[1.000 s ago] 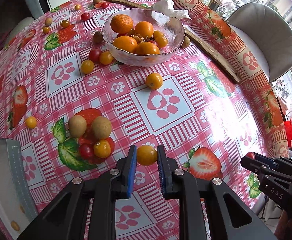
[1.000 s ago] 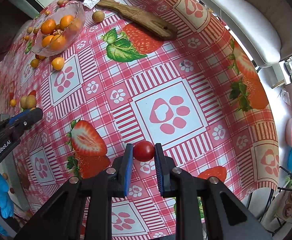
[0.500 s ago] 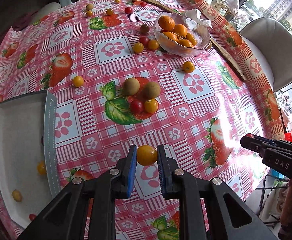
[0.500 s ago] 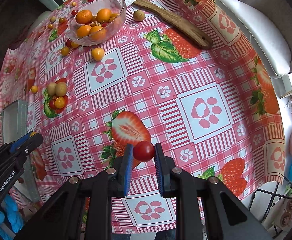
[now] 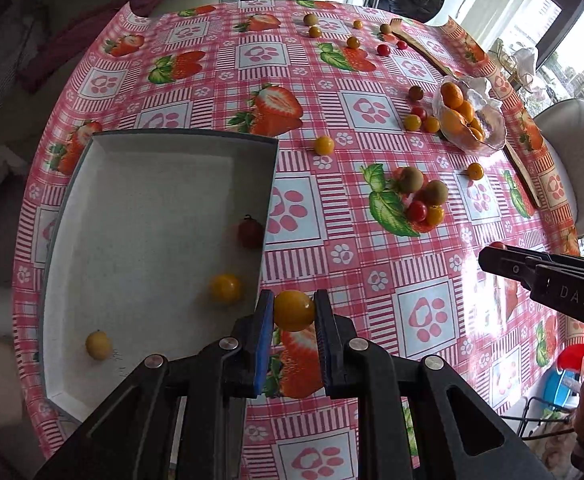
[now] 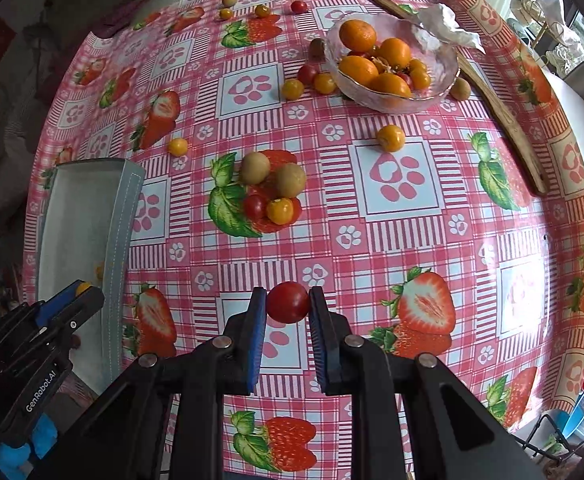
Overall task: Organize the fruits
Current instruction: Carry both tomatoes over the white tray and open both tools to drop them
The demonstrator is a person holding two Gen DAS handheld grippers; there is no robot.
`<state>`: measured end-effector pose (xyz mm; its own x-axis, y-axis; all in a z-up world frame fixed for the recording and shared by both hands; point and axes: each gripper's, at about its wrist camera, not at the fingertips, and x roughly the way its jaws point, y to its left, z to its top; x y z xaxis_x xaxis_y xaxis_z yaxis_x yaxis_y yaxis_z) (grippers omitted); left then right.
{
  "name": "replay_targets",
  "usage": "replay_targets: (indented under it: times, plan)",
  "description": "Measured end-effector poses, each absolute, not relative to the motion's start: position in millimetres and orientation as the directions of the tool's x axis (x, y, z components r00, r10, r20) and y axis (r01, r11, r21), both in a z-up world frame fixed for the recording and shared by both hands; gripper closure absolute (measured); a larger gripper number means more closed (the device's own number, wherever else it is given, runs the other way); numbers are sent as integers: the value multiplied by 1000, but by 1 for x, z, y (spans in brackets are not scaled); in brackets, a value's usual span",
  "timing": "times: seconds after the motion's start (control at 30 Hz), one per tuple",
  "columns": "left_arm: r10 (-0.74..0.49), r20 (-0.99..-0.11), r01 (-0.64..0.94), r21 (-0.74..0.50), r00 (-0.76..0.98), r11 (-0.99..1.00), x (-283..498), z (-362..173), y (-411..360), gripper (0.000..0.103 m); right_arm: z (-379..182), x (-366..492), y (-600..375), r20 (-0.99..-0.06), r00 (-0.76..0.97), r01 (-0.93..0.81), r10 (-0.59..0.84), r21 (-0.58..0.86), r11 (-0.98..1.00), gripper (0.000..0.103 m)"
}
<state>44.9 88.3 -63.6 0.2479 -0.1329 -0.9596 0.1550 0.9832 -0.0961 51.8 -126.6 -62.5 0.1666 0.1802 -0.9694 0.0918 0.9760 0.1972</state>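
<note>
The left gripper (image 5: 294, 316) is clamped on a yellow cherry tomato (image 5: 293, 310), held above the tablecloth (image 5: 372, 264) just outside the near right corner of the grey tray (image 5: 270, 184); the right gripper (image 6: 286, 308) is clamped on a red cherry tomato (image 6: 287, 302), held over the table well to the right of that tray; both fruits sit between the very tips of the blue pads, so the hold looks shallow. The chief risk, as I judge it, is a release before the yellow tomato clears the tray wall; it would land on the slick cloth and roll, perhaps off the table edge; a smooth round fruit pinched at the tips could also squirt out if the grip tightens, or split. Inside the tray a dark red tomato (image 5: 251, 233), an orange-yellow tomato (image 5: 225, 289) and a pale yellow fruit (image 5: 98, 345) lie loose; a drop from height could knock them about or bounce over the rim. The two grippers both seem bound for the tray; they could collide there if they arrive together.
</note>
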Motion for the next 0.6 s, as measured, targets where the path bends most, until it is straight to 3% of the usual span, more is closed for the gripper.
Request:
replay_targets:
  times: [0.6]
  plan:
    - [-17,-971,-24,-23,240,999,81,-98,209,82,-76,136,44,-957,100,-147,273,257,955,80]
